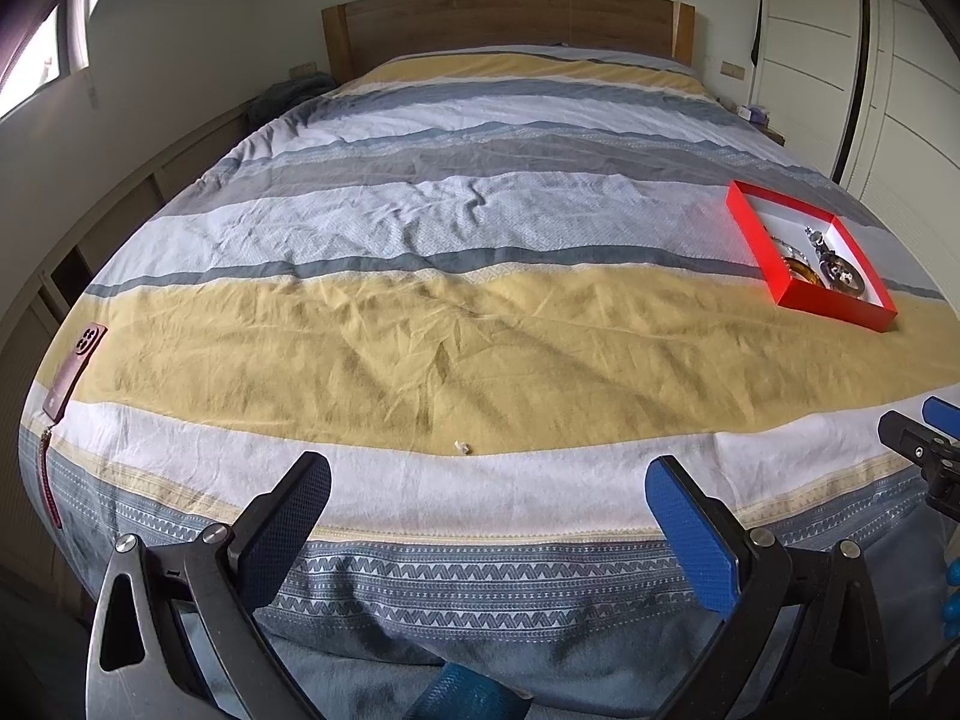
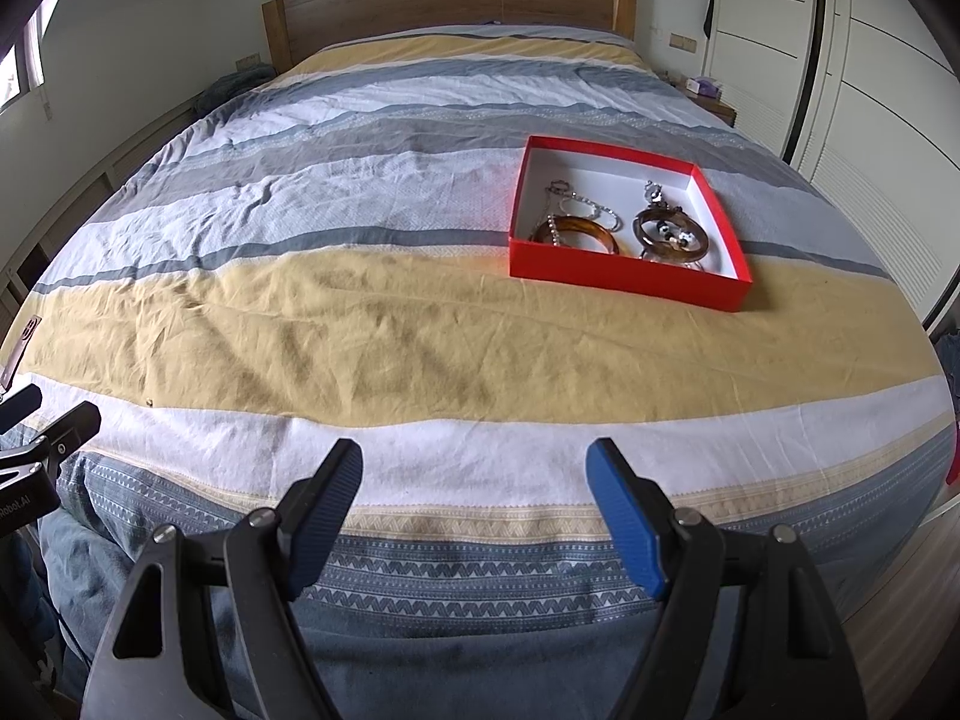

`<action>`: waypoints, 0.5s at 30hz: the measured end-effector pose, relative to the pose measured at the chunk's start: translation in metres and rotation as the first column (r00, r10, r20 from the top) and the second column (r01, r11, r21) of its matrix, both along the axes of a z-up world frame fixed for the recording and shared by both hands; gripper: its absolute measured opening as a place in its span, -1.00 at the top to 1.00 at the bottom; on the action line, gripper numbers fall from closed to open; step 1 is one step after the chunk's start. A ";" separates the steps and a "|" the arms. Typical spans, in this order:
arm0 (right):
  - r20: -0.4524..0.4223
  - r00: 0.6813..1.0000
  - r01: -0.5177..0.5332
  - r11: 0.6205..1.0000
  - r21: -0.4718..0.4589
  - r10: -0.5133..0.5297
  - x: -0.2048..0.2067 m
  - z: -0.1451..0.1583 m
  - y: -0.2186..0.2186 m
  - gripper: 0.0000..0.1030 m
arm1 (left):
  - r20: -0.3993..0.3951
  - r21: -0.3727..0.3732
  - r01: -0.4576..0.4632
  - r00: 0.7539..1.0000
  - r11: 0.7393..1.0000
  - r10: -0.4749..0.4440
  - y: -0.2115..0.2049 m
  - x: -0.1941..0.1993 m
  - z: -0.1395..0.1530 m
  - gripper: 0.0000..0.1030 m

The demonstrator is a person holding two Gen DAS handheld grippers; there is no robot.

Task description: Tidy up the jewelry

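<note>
Both tools hover over the near edge of the bed, jaws spread wide and holding nothing — the left gripper and the right gripper alike. Far and to the right lies the red box on the striped cover, holding two amber bangles and silver chains, tangled, perhaps with beads. A phone rests at the left edge.

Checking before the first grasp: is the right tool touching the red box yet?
Apart. The right wrist view shows the right tool open above the bed's near edge, with a wide stretch of yellow bedspread between its fingertips and the red box.
</note>
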State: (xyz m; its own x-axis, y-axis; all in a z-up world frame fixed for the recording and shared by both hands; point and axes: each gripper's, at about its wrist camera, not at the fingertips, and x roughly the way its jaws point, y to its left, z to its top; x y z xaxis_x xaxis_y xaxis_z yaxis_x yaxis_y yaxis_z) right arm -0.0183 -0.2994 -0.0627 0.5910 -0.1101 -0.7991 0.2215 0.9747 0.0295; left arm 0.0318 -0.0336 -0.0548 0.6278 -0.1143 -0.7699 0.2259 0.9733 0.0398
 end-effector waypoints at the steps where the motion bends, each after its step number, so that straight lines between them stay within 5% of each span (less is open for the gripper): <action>1: 0.000 1.000 0.000 1.000 0.000 0.000 0.000 0.000 0.000 -0.48 | 0.001 0.000 0.000 1.000 1.000 0.000 0.000 0.000 0.000 -0.99; 15: -0.005 1.000 -0.003 1.000 0.000 0.003 -0.001 0.001 0.002 -0.48 | 0.001 0.001 0.001 1.000 1.000 -0.001 -0.002 -0.001 0.001 -0.99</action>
